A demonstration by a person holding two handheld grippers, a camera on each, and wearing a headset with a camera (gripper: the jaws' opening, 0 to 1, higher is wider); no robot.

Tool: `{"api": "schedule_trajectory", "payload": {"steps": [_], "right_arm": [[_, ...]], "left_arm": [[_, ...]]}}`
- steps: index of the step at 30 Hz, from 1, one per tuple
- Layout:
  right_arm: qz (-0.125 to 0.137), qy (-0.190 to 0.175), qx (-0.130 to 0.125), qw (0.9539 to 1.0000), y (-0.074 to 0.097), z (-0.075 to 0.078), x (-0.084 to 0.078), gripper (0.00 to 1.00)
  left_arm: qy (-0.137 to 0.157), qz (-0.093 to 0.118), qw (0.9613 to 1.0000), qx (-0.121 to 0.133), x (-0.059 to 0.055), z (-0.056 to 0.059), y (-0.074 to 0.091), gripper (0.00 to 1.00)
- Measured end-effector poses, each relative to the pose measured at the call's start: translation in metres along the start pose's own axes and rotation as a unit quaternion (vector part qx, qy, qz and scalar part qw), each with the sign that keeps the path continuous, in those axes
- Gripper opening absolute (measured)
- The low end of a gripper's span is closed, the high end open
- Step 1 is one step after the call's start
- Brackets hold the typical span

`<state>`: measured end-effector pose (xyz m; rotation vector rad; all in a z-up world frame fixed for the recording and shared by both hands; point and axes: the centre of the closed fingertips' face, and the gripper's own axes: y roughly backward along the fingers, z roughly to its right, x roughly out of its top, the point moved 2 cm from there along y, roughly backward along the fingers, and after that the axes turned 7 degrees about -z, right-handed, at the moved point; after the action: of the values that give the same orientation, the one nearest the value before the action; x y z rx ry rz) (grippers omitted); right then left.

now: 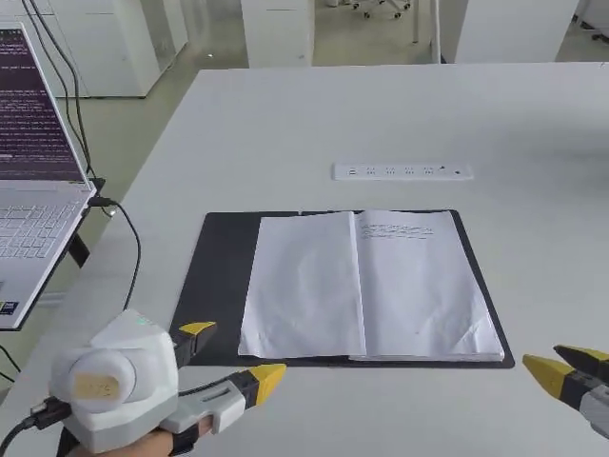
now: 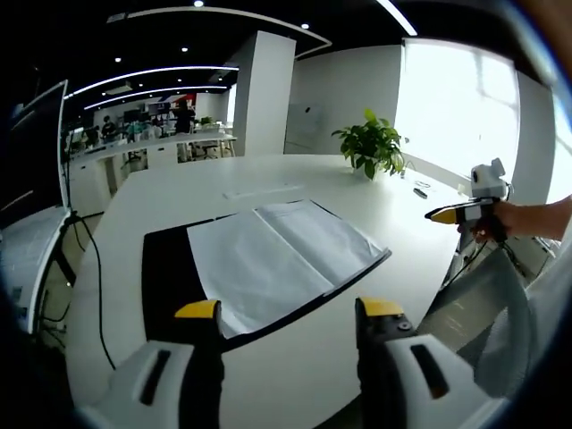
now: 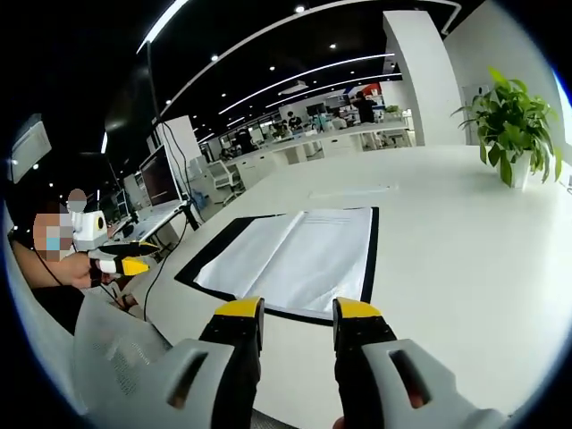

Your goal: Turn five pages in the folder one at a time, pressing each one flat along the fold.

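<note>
folder (image 1: 221, 286) open flat | left gripper (image 1: 231, 352) at its 7 o'clock, jaws apart, empty | right gripper (image 1: 557, 362) 4 o'clock, jaws apart, empty

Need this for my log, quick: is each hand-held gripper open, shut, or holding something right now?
Left hand-held gripper: open, holding nothing.
Right hand-held gripper: open, holding nothing.

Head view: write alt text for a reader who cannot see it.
An open black folder of white pages lies on a white table. The left tool and right tool hover open near its front corners; power strip beyond, laptop at left.
</note>
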<state>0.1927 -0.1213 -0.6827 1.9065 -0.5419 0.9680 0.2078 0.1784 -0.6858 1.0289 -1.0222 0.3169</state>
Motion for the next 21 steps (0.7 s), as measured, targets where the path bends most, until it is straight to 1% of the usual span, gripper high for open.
{"api": "schedule_trajectory", "payload": {"steps": [2, 4, 5, 7, 8, 9, 10, 11, 14, 17, 21], "right_arm": [[-0.001, 0.0, 0.002, 1.0, -0.002, 0.0, -0.001, 0.29], [-0.002, -0.003, 0.005, 1.0, -0.005, 0.001, -0.002, 0.29], [-0.006, -0.006, 0.006, 0.9999, -0.007, 0.001, -0.004, 0.29], [-0.008, -0.004, 0.008, 0.9999, -0.01, 0.003, -0.007, 0.29], [-0.011, -0.007, 0.009, 0.9999, -0.012, 0.006, -0.01, 0.29], [-0.012, -0.01, 0.01, 0.9998, -0.014, 0.008, -0.012, 0.29], [-0.013, -0.01, 0.009, 0.9998, -0.014, 0.008, -0.013, 0.29], [-0.013, -0.011, 0.009, 0.9998, -0.014, 0.009, -0.013, 0.29], [-0.016, -0.015, 0.009, 0.9997, -0.018, 0.015, -0.017, 0.28], [-0.015, -0.019, 0.009, 0.9997, -0.021, 0.018, -0.016, 0.28], [-0.016, -0.021, 0.01, 0.9996, -0.026, 0.021, -0.015, 0.27]], "left_arm": [[-0.006, -0.005, 0.9999, -0.012, 0.002, 0.008, -0.014, 0.6], [-0.009, -0.005, 0.9998, -0.02, 0.005, 0.016, -0.025, 0.6], [-0.011, -0.007, 0.9994, -0.031, 0.006, 0.022, -0.035, 0.6], [-0.015, -0.011, 0.999, -0.04, 0.008, 0.03, -0.05, 0.59], [-0.023, -0.011, 0.9987, -0.043, 0.009, 0.033, -0.056, 0.59], [-0.029, -0.018, 0.9983, -0.047, 0.009, 0.038, -0.065, 0.59], [-0.031, -0.018, 0.9981, -0.05, 0.009, 0.039, -0.068, 0.58], [-0.033, -0.017, 0.9978, -0.055, 0.012, 0.045, -0.077, 0.59], [-0.039, -0.021, 0.9968, -0.067, 0.017, 0.057, -0.094, 0.58], [-0.054, -0.024, 0.9951, -0.079, 0.021, 0.069, -0.112, 0.59], [-0.054, -0.021, 0.9947, -0.085, 0.027, 0.079, -0.132, 0.58]]}}
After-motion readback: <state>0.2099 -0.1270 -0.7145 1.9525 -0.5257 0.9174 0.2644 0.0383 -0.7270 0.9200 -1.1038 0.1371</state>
